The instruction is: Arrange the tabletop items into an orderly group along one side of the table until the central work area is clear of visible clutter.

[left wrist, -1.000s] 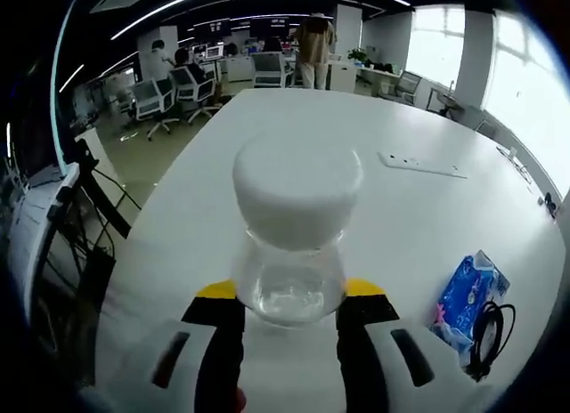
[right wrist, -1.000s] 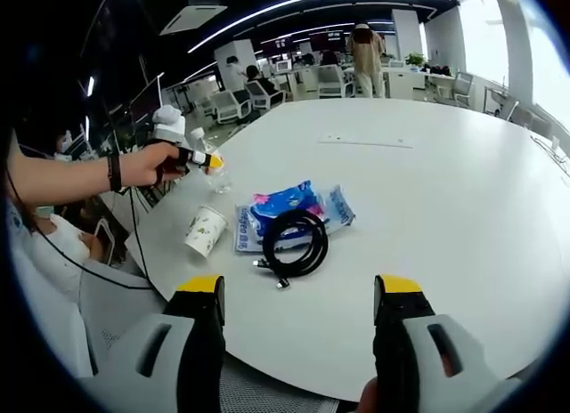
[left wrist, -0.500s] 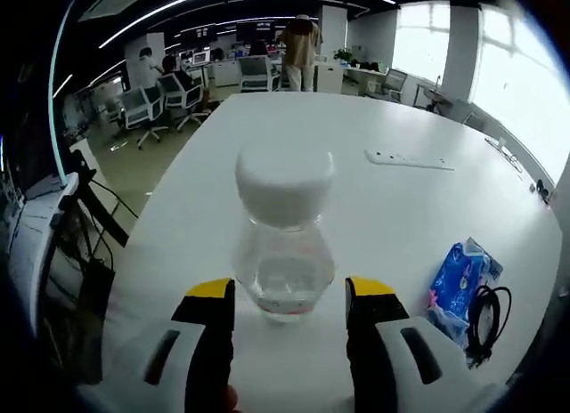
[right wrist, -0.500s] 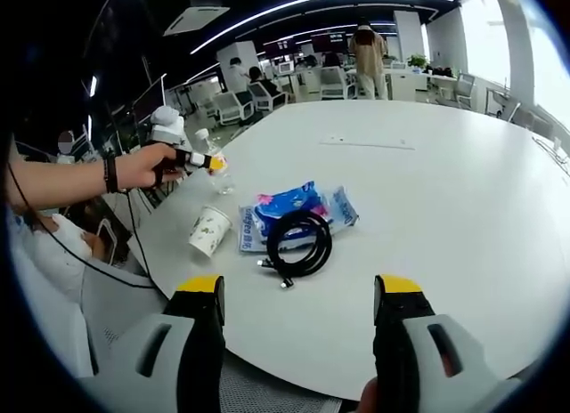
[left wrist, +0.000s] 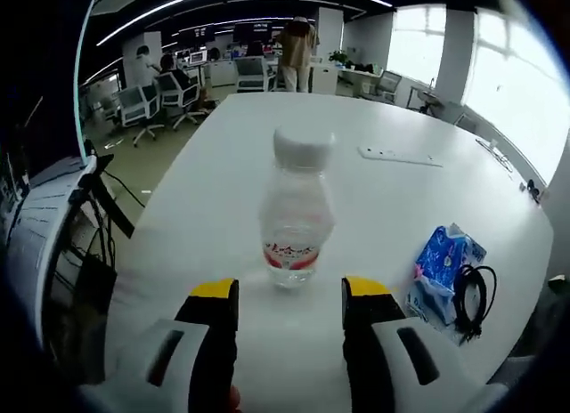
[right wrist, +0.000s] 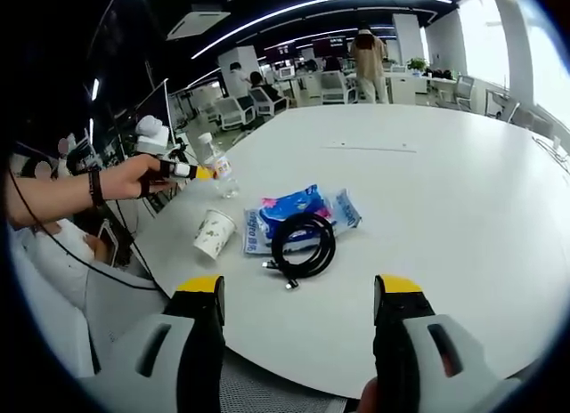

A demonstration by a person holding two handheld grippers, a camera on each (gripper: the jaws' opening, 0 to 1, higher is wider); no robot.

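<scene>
Two hand-held grippers, both empty. Left hand-held gripper [left wrist: 289, 293]: jaws spread wide, nothing between them, touching nothing. Directly ahead of it, just beyond the yellow tips, stands the water bottle [left wrist: 297, 213], upright, white cap on top, long axis vertical, base on the white surface [left wrist: 223, 208] near the edge on the person's side. The bottle is centred on the jaw gap, apart from both jaws.

Right hand-held gripper [right wrist: 301, 293]: jaws likewise wide, holding nothing, hovering over the near edge of the surface. Ahead of it, slightly left of centre, lies the coiled black cable [right wrist: 301, 244], flat, partly on top of the blue tissue packs [right wrist: 303, 208]. Just left of these, a paper cup [right wrist: 213, 233] lies on its side. Farther left, the bottle stands at the edge beside the person's hand [right wrist: 134, 177] that carries the left hand-held gripper. Far across the surface, a white power strip [right wrist: 368, 147] lies flat, well apart from the rest.

Judgement: the bottle looks placed at the side. The remaining clutter (cup, cable, tissue packs) lies nearer the right hand-held gripper than the left; the cable is the closest to its line.
</scene>
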